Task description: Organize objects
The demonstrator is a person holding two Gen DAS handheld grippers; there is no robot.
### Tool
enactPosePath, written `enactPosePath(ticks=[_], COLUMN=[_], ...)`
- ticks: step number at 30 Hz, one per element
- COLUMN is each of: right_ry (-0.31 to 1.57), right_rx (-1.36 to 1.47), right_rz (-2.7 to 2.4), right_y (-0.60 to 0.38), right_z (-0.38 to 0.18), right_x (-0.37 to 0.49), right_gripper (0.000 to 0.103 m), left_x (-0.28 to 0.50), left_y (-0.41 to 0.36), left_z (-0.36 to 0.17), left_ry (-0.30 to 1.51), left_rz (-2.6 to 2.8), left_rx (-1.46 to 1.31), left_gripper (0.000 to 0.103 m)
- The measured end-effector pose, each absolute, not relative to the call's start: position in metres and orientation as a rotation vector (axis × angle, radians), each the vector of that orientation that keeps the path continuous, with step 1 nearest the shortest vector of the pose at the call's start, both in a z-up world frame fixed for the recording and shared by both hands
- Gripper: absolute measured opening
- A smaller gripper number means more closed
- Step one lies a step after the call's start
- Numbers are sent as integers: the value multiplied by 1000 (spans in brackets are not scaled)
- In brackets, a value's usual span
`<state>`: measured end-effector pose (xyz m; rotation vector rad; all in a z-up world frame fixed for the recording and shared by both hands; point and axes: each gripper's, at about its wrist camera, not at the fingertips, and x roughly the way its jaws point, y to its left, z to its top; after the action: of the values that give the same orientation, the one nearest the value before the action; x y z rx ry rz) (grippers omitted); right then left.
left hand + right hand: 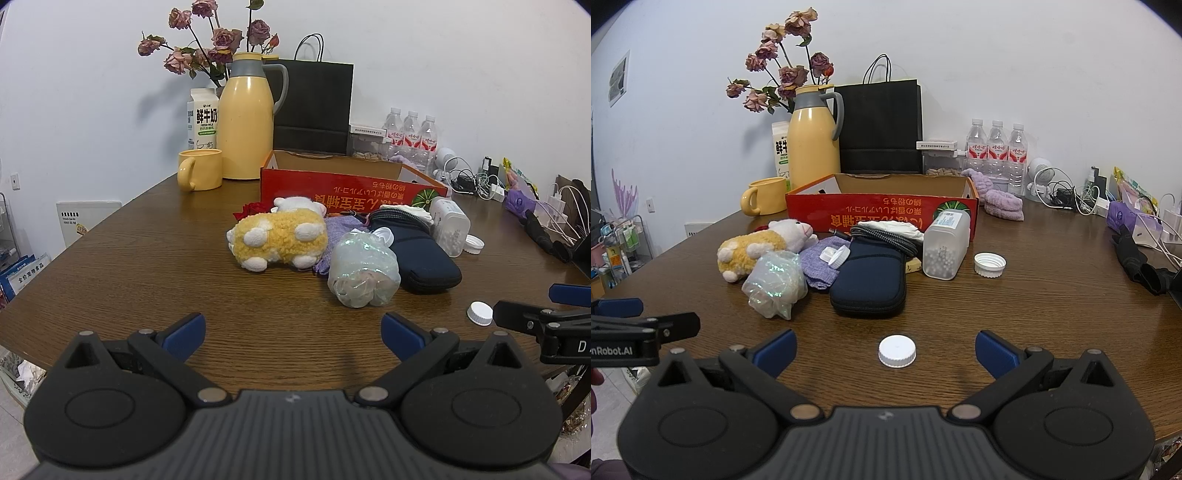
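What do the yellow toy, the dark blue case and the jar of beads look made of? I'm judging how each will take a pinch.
Yellow toy: fuzzy plush fabric, matte, looks soft.
Dark blue case: woven cloth, probably padded; matte, with a zip round its edge.
Jar of beads: translucent frosted plastic, apparently rigid; small pale beads show through the wall.

Soft even light, sharp, fisheye-bent edges

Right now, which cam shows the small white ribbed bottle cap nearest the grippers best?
Right wrist: the small white ribbed bottle cap lies whole, centred between open fingers. Left wrist shows it at the right edge, beside the right gripper.
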<state>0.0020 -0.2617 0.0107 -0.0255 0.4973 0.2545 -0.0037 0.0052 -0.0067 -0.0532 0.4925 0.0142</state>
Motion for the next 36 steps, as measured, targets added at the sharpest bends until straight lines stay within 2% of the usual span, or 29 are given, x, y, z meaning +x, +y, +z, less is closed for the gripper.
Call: enactPosePath(ticks=[36], right_ry=[503], right_rx=[-28], right_rz=[255], right_y=[-262], right_z=[7], right_x=[4], right_gripper=[103], left_x=[-4], left_y=[6], left_z=[-10], left_ry=[514], left_rz=[6], left_rx=[-55], left_gripper=[103])
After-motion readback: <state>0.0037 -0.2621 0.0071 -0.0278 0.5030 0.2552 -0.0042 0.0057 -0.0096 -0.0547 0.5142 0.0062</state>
